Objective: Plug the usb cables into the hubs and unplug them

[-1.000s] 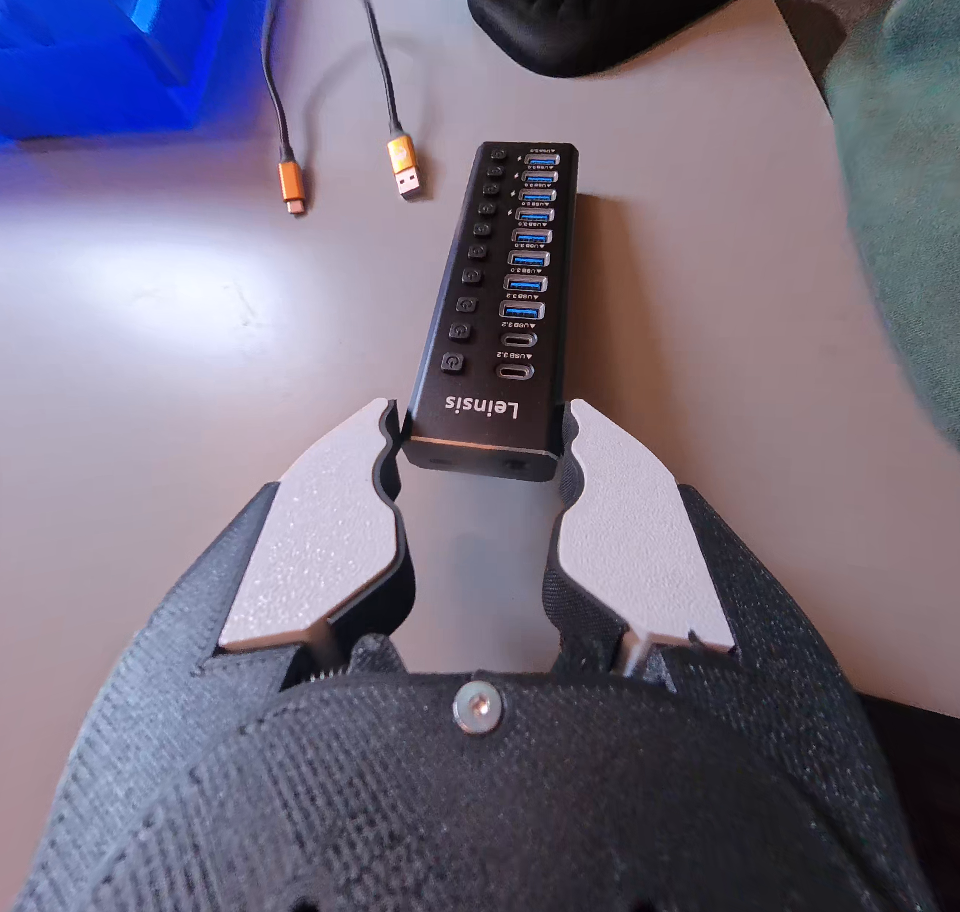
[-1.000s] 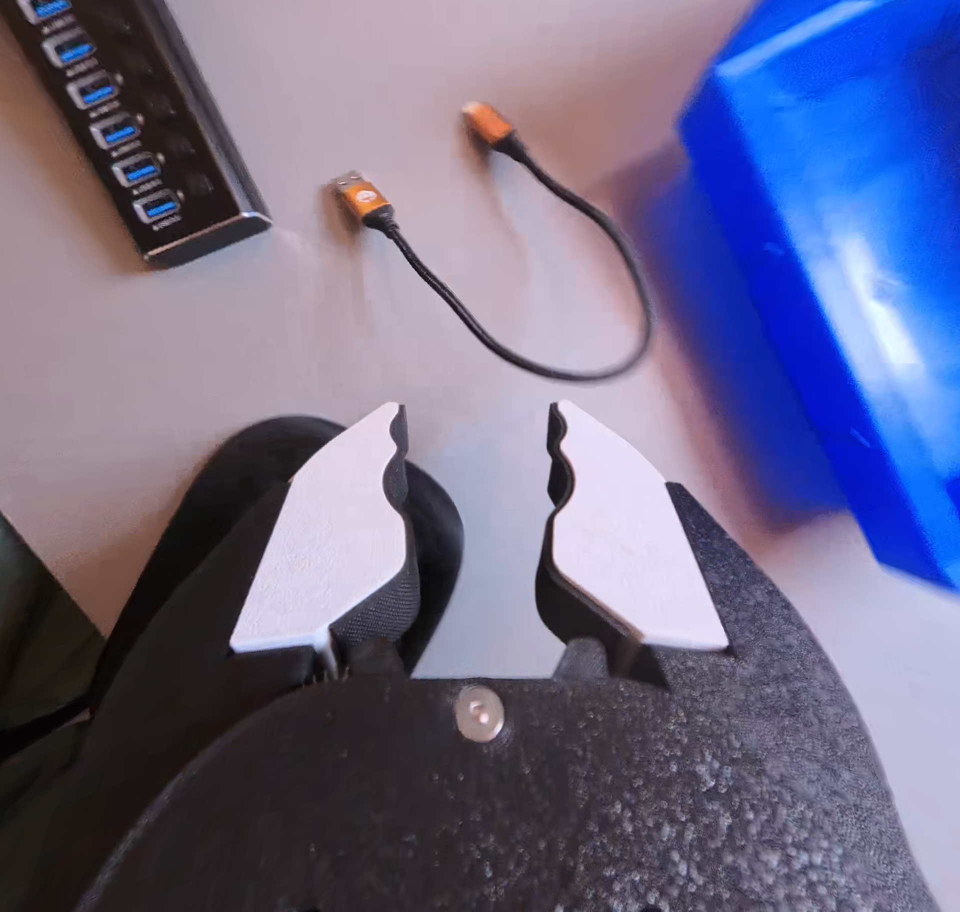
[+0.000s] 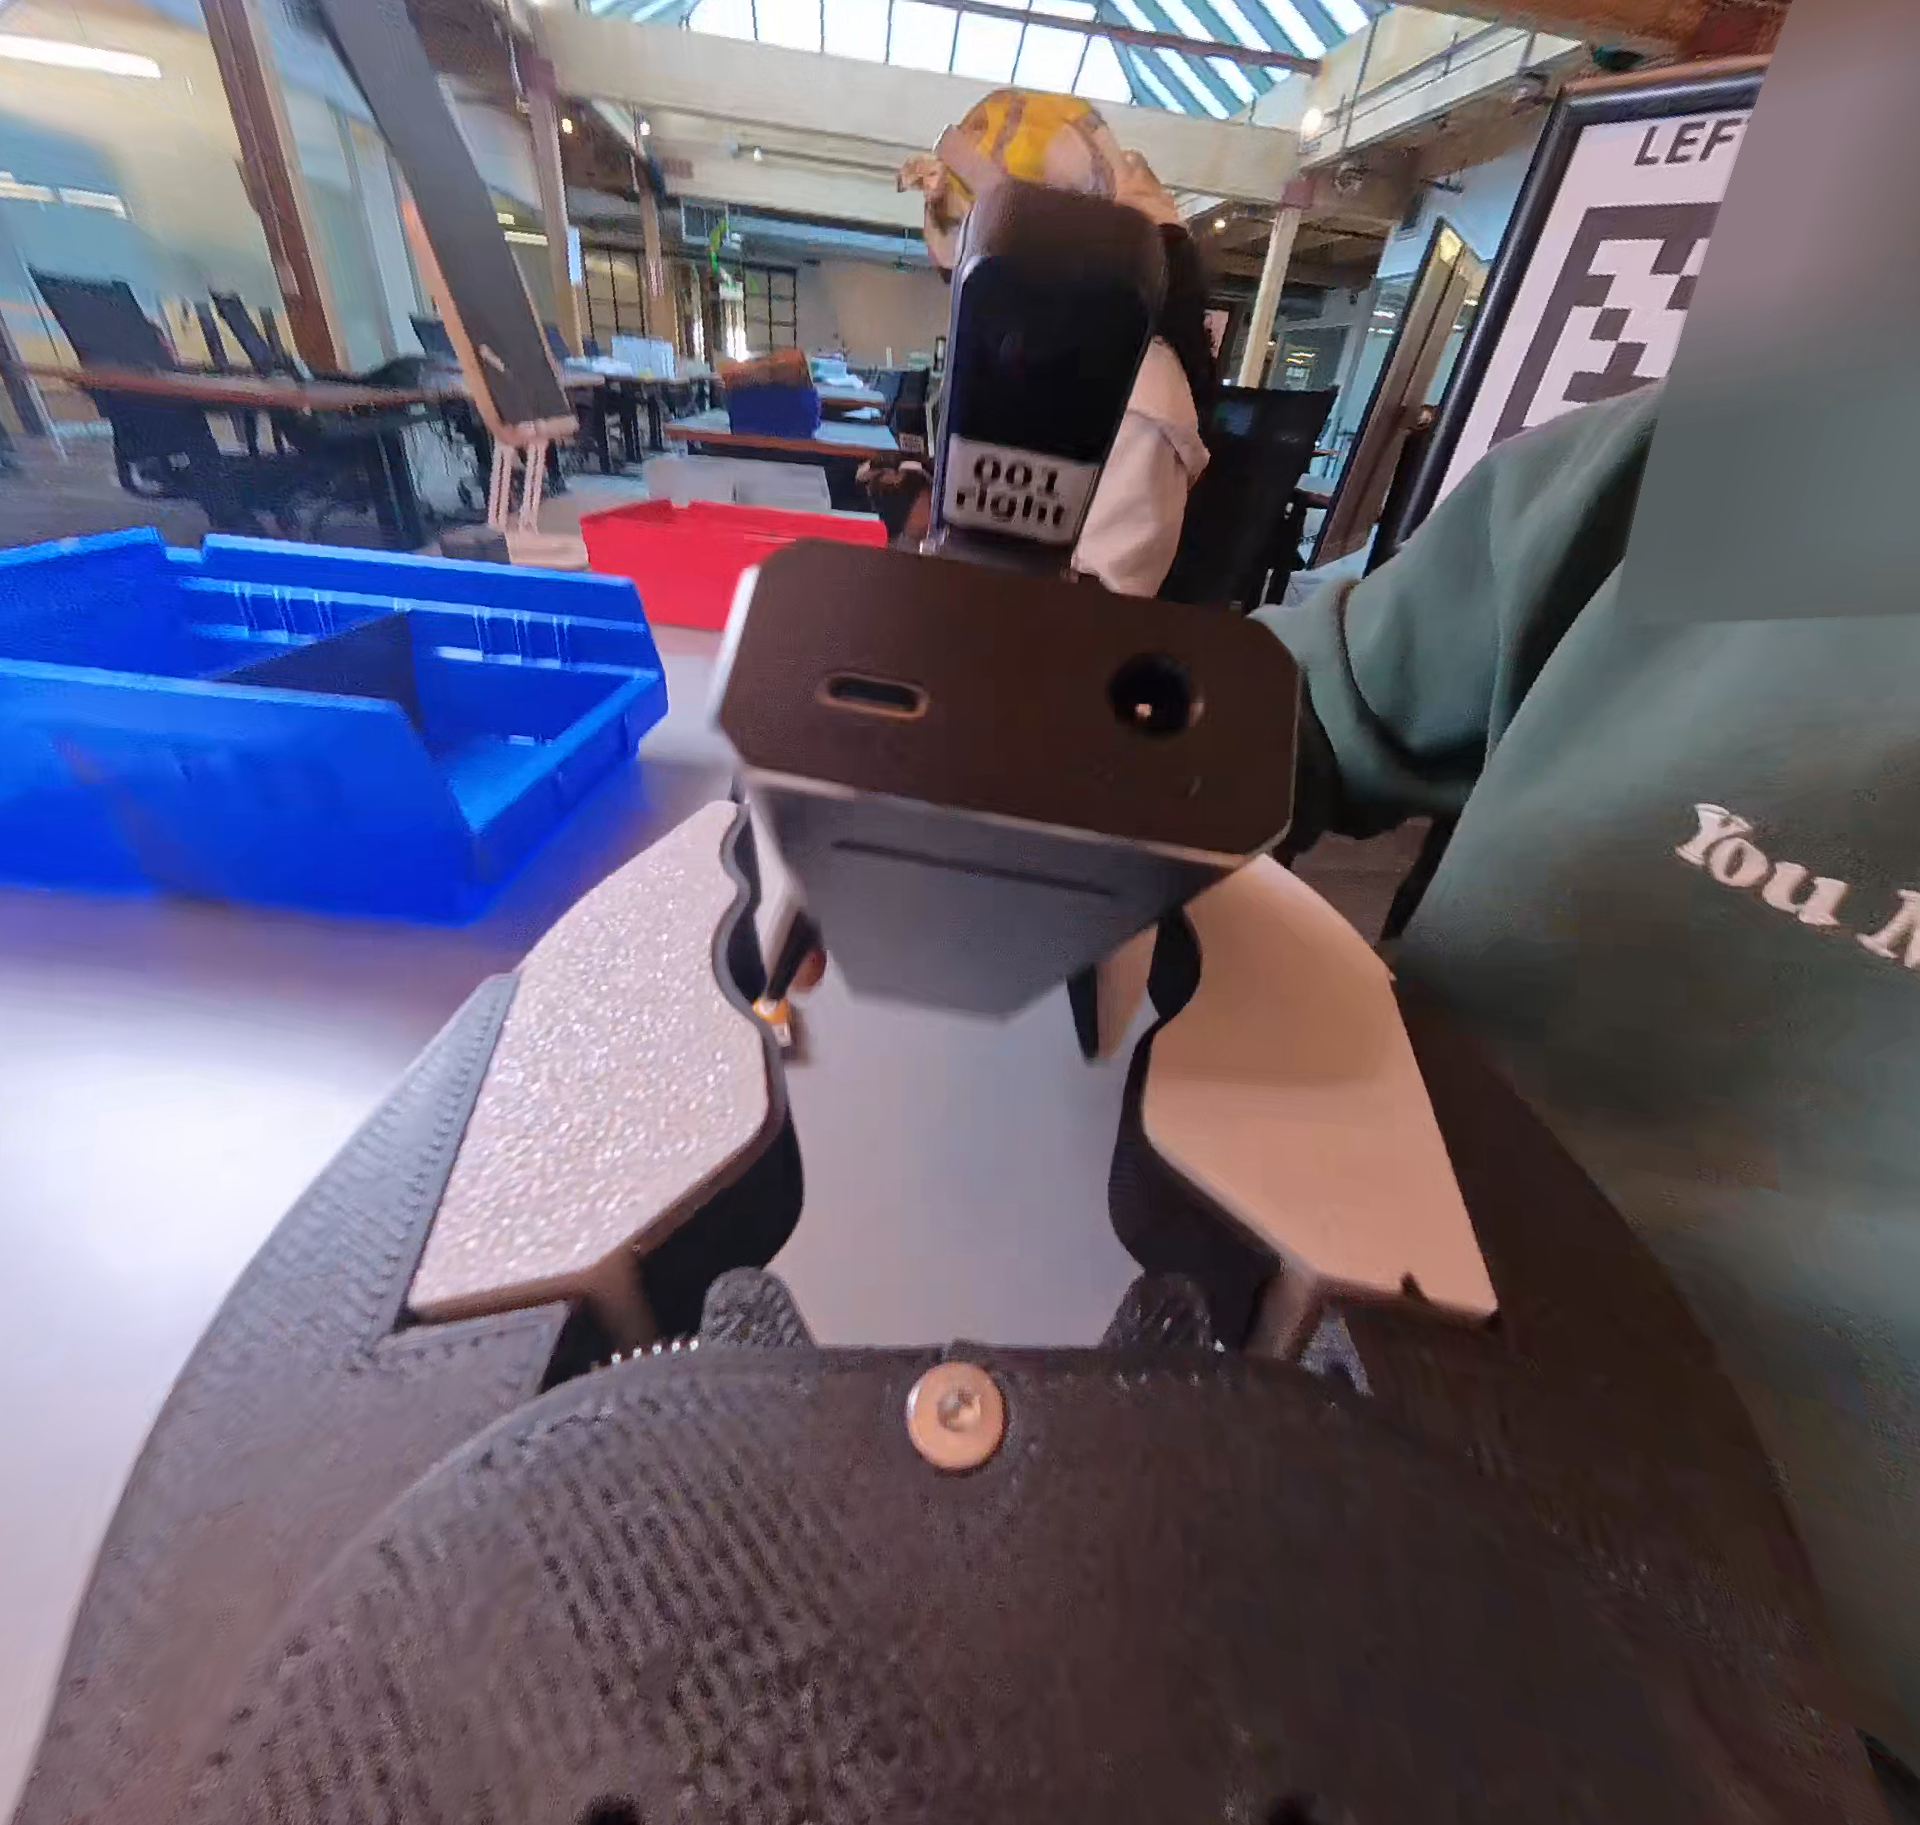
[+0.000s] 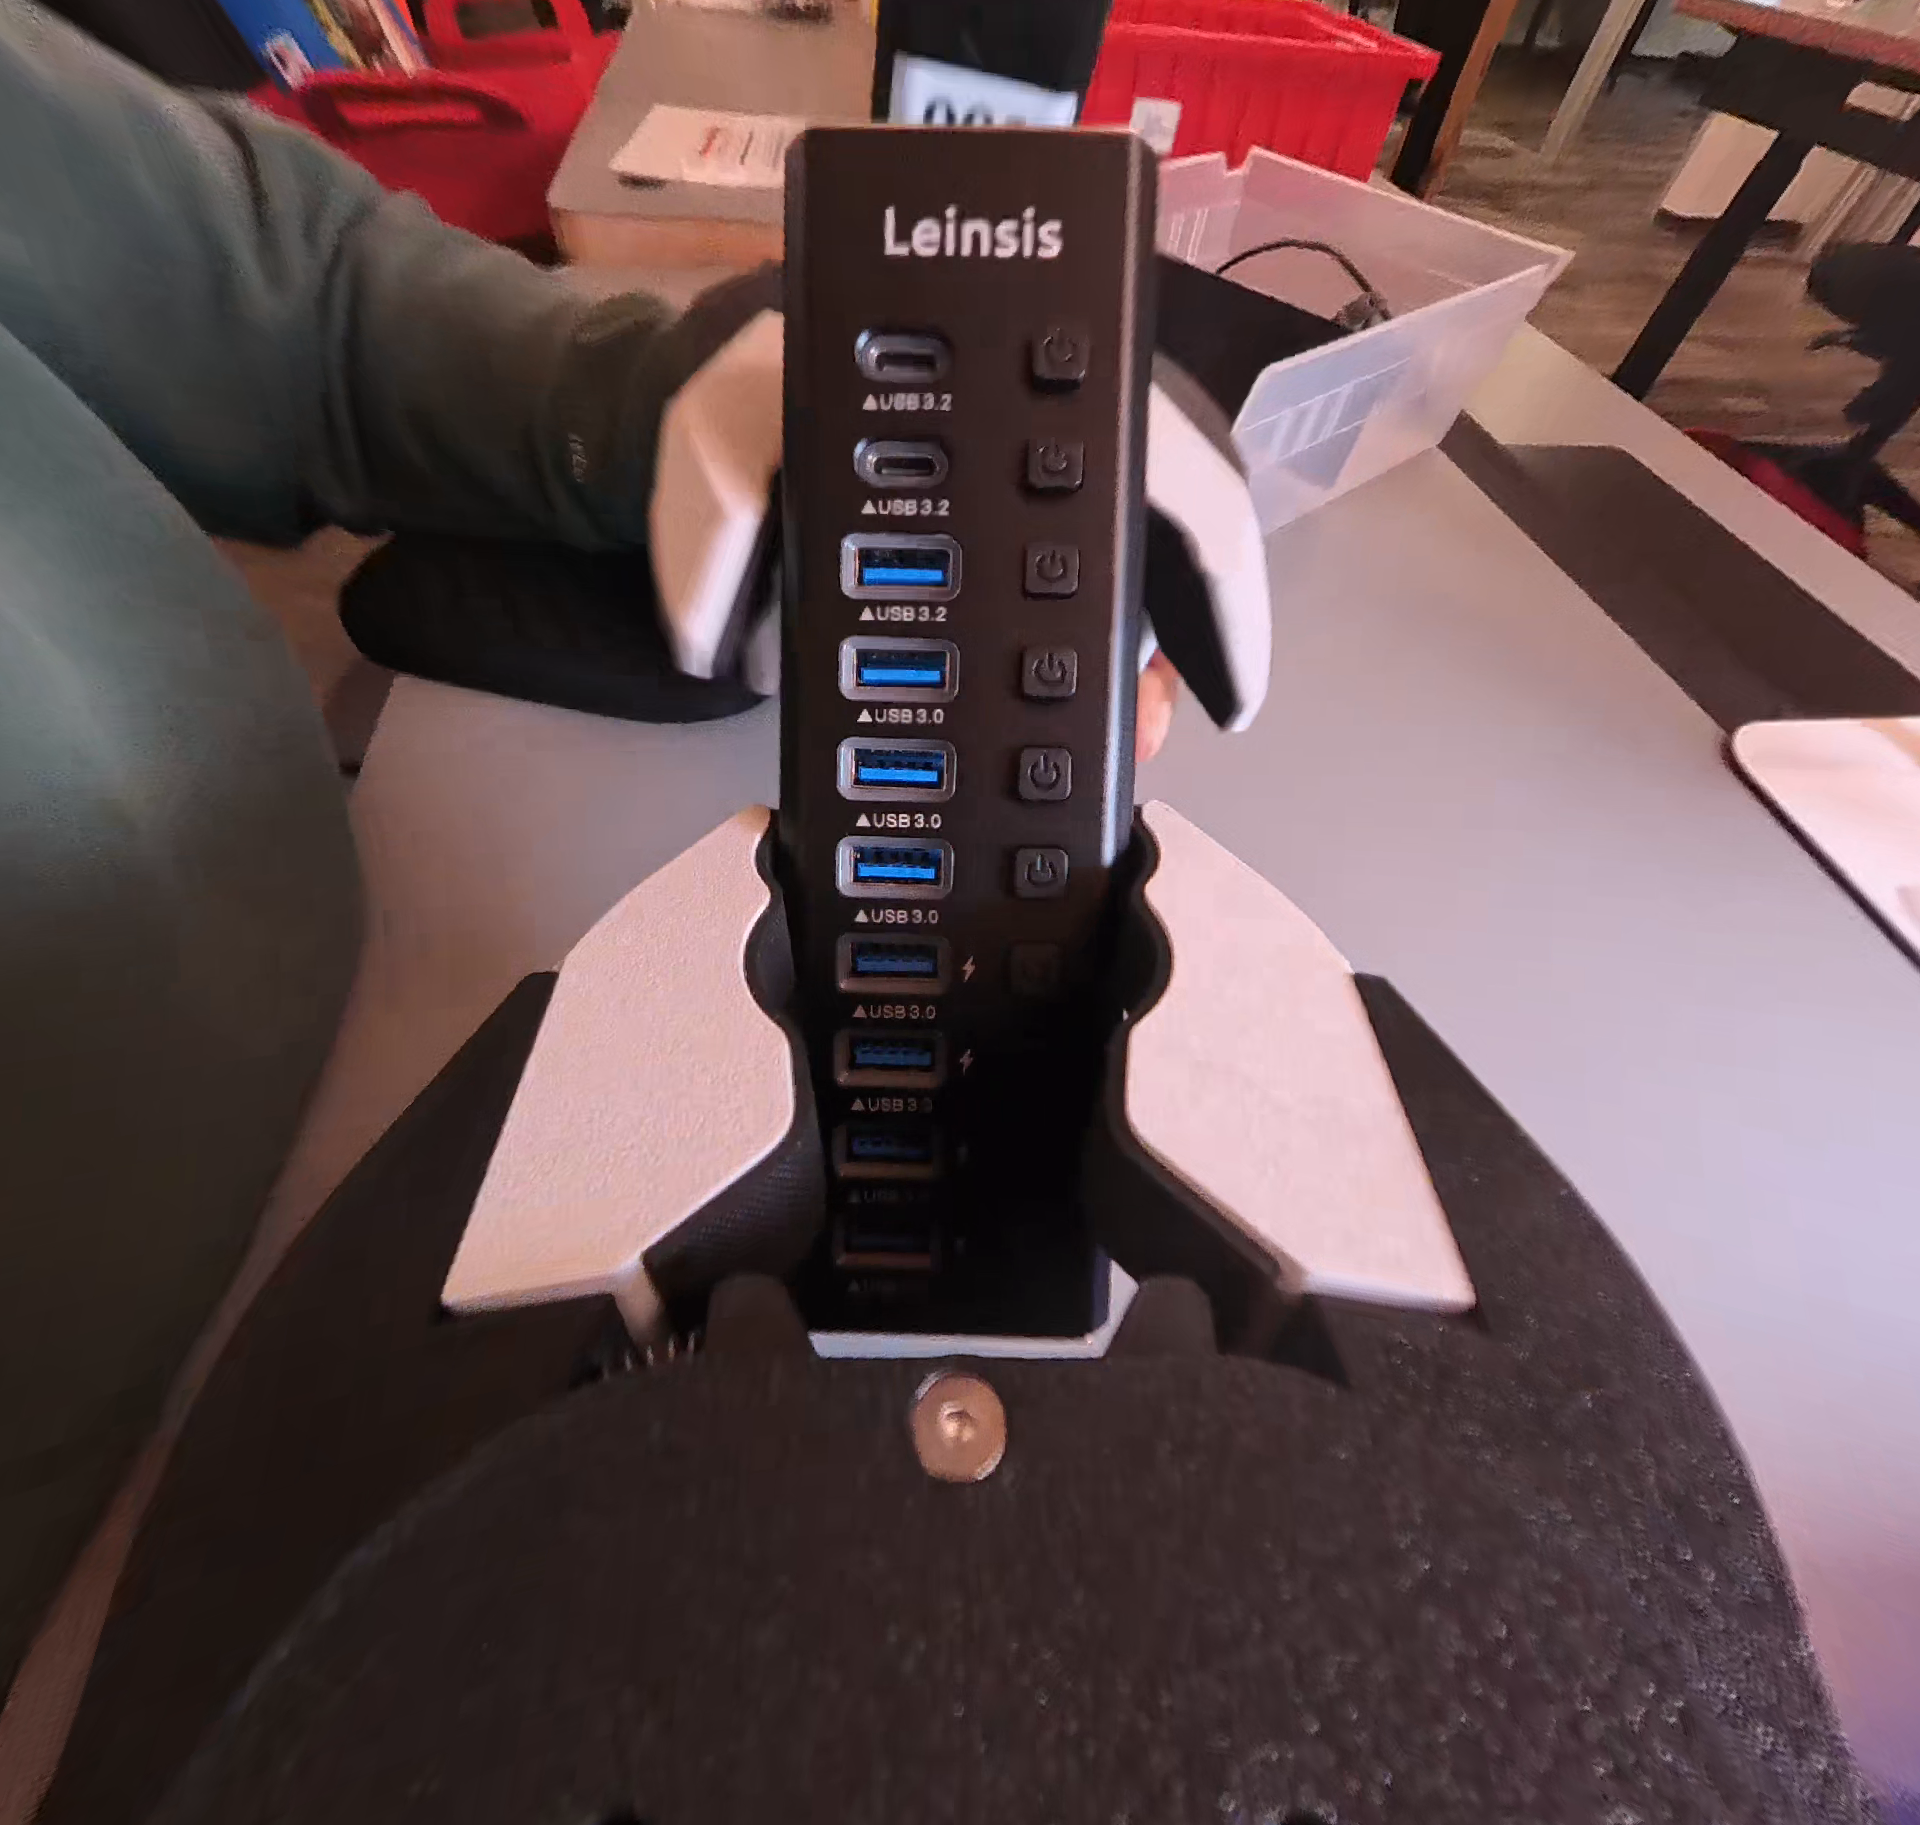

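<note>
While both grippers grasp it, the black USB hub [image 4: 971, 632] is held above the grey table [image 4: 1455, 892], clear of the surface. In the right wrist view its port face is toward the camera: two oval ports at the far end, then a column of blue-tongued rectangular ports with a row of buttons alongside. The right gripper [image 4: 956, 871] has its jaws clamped on the hub's long sides at the near end, which sits deep between the fingers. The left gripper [image 4: 961, 518] shows farther off in that view, with white fingers [image 4: 717, 528] against both sides of the hub near its far end; in the left wrist view the left gripper [image 3: 961, 902] pinches the hub [image 3: 1008, 715] just behind its end face.

An orange cable connector [image 3: 777, 1008] lies on the table below the hub. A blue bin [image 3: 312, 715] stands to the left, well apart, with bare table between. A clear plastic container [image 4: 1382, 341] sits near the far table edge. A green sleeve [image 4: 312, 341] crosses on the left. Beyond lies an open office with desks and a red bin [image 3: 717, 560].
</note>
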Demonstrator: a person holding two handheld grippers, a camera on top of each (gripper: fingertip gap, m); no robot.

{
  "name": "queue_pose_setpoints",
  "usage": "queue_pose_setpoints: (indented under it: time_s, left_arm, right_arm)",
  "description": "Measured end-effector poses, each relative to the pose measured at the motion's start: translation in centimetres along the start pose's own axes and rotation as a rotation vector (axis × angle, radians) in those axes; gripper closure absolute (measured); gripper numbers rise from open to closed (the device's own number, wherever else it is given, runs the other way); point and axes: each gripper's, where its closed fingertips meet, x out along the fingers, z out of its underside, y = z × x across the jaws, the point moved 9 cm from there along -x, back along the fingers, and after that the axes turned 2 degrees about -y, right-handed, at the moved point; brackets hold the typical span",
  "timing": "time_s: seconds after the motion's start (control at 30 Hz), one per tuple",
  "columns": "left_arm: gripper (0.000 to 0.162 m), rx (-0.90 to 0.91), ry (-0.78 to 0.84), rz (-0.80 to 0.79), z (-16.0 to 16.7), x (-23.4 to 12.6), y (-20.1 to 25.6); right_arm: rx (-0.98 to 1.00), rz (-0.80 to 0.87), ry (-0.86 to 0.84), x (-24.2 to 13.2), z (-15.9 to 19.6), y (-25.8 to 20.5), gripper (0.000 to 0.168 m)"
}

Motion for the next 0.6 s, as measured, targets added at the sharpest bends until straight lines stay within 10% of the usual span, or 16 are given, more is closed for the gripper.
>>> queue_pose_setpoints:
  time_s: [0.4,0.6]
  left_arm:
    - [0.091,0.192,-0.053,-0.056,-0.3,0.6,1.1]
    - [0.092,0.105,0.019,-0.085,-1.0,-2.7,-0.3]
  right_arm:
    - [-0.085,0.045,0.002,-0.4,-0.8,-0.9,0.107]
    - [0.007,0.047,-0.14,-7.2,0.9,2.4,0.112]
